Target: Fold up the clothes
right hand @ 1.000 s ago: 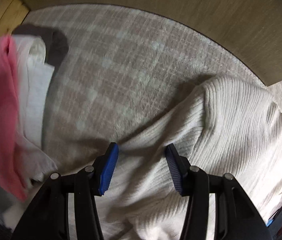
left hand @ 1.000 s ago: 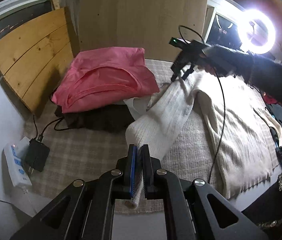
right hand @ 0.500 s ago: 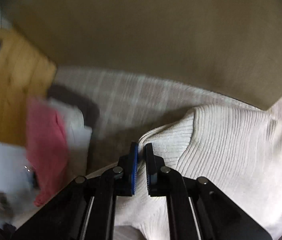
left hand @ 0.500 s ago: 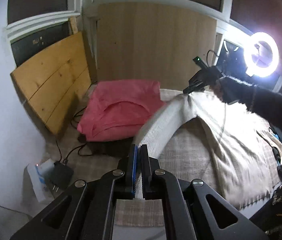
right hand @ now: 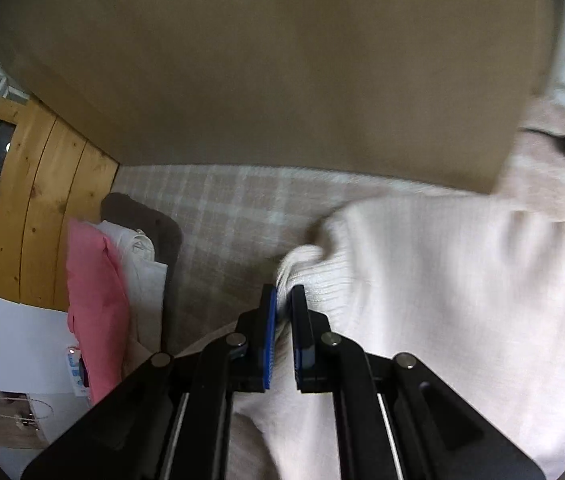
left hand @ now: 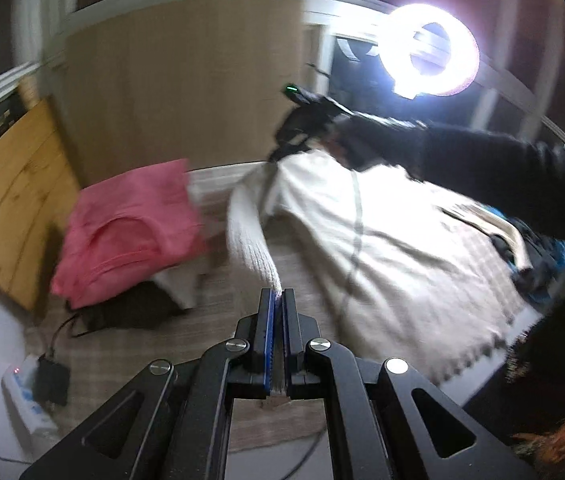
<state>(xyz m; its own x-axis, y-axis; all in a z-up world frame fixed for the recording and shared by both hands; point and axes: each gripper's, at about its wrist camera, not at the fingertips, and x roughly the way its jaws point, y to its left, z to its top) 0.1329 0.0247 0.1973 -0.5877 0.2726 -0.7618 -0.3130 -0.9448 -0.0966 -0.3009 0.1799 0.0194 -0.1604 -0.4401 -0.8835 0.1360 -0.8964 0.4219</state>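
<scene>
A cream ribbed sweater [left hand: 386, 248] lies spread over the checked blanket [left hand: 218, 304]. My left gripper [left hand: 277, 294] is shut on the cuff of its sleeve [left hand: 250, 240], which stretches up and away from the jaws. In the left wrist view my right gripper [left hand: 278, 152] is held by a dark-sleeved arm and lifts the sweater's shoulder off the bed. The right wrist view shows that gripper [right hand: 284, 294] shut on a fold of the sweater [right hand: 442, 280], its blue pads pressing the knit.
A stack of folded clothes with a pink top [left hand: 130, 228] lies to the left, also seen as the pink top [right hand: 94, 308] in the right wrist view. A wooden board [left hand: 6, 200] leans on the wall. A power strip [left hand: 26, 396] and dark clothes [left hand: 538, 264] lie at the edges. A ring light [left hand: 428, 54] glares.
My right gripper closed on the sweater's shoulder and rose with it. My left gripper lifted and pulled the sleeve up off the blanket; both views swung upward.
</scene>
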